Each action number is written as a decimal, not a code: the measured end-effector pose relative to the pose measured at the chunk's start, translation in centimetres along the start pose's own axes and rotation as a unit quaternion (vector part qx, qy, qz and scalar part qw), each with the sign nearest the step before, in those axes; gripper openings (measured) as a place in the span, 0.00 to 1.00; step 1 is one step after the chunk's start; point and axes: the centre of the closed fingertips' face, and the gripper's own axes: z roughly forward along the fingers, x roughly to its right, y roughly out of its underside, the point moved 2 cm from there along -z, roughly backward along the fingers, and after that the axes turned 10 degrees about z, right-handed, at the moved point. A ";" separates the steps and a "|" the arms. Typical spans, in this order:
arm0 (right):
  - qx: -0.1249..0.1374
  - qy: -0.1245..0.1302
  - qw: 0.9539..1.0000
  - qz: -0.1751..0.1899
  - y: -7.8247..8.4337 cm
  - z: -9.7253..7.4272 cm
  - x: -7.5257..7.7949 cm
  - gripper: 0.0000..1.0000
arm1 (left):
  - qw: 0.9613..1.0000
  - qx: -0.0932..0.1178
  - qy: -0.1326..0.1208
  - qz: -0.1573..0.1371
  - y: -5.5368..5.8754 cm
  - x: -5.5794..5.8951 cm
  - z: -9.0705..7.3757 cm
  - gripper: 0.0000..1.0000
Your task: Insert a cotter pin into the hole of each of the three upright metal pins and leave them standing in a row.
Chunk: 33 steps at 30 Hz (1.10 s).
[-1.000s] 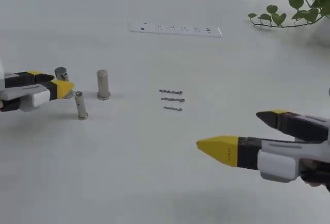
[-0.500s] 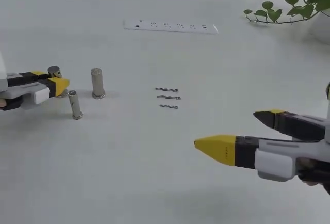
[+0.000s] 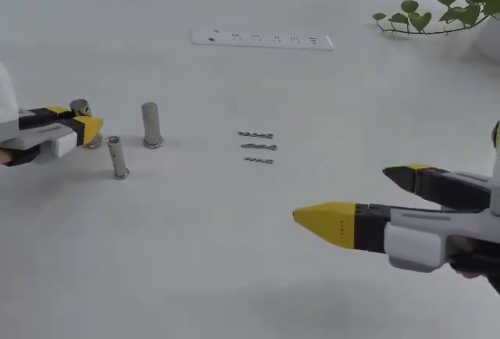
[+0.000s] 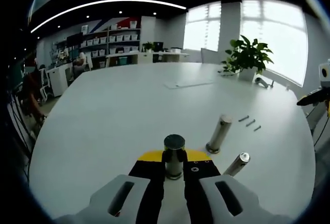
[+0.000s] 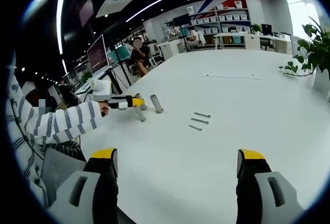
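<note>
At the left edge of the head view we hold the left claw clenched on the gripped pin. In the left gripper view, low in the centre, the jaws of the left claw press the stem of the gripped pin from both sides, and its wide head stands above them.

Just to the right in the head view, the second pin stands upright on the white table. The third pin stands below and left of it, near the yellow jaw tip but apart from it.

Right of centre in the head view lie the three cotter pins, flat on the table, one below another and well apart from the metal pins. None of them sits in a pin's hole.

At the lower right of the head view we hold the right claw released, its jaws spread wide above bare table.

A white power strip lies at the upper centre, and a leafy plant fills the upper right corner.
</note>
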 end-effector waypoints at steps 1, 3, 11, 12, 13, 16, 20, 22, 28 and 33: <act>0.000 -0.001 1.000 -0.001 0.0 0.0 -0.1 0.95 | 1.000 -0.004 -0.002 0.006 0.1 0.0 -0.4 0.09; 0.001 -0.003 1.000 -0.002 0.0 0.0 -0.2 0.95 | 1.000 -0.007 -0.004 0.020 0.1 -0.1 -0.9 0.09; 0.011 -0.010 1.000 -0.005 -0.2 -0.1 -0.8 0.95 | 0.999 -0.005 -0.013 0.039 -0.6 0.3 -3.7 0.09; 0.013 -0.012 1.000 -0.005 -0.2 -0.2 -0.9 0.95 | 0.999 -0.004 -0.013 0.037 -0.6 0.4 -3.9 0.09; 0.014 -0.013 1.000 -0.005 -0.2 -0.2 -0.9 0.95 | 1.000 0.001 -0.014 0.019 -0.7 0.6 -4.3 0.09; 0.016 -0.015 1.000 -0.006 -0.2 -0.3 -1.0 0.95 | 1.000 0.003 -0.016 0.017 -0.6 1.3 -5.2 0.09; 0.022 -0.019 1.000 -0.006 -0.2 -0.5 -1.3 0.95 | 1.000 -0.004 -0.020 0.010 -0.4 2.4 -6.6 0.09; 0.023 -0.020 1.000 -0.008 -0.2 -0.6 -1.4 0.95 | 1.000 -0.004 -0.023 0.010 -0.4 2.9 -7.1 0.09; 0.023 -0.022 0.999 -0.008 0.3 -1.0 -1.5 0.95 | 1.000 -0.005 -0.029 0.006 -0.4 5.0 -8.5 0.09; 0.027 -0.025 0.999 -0.005 0.4 -1.3 -1.5 0.95 | 0.999 -0.028 -0.039 -0.008 -0.2 6.3 -8.7 0.09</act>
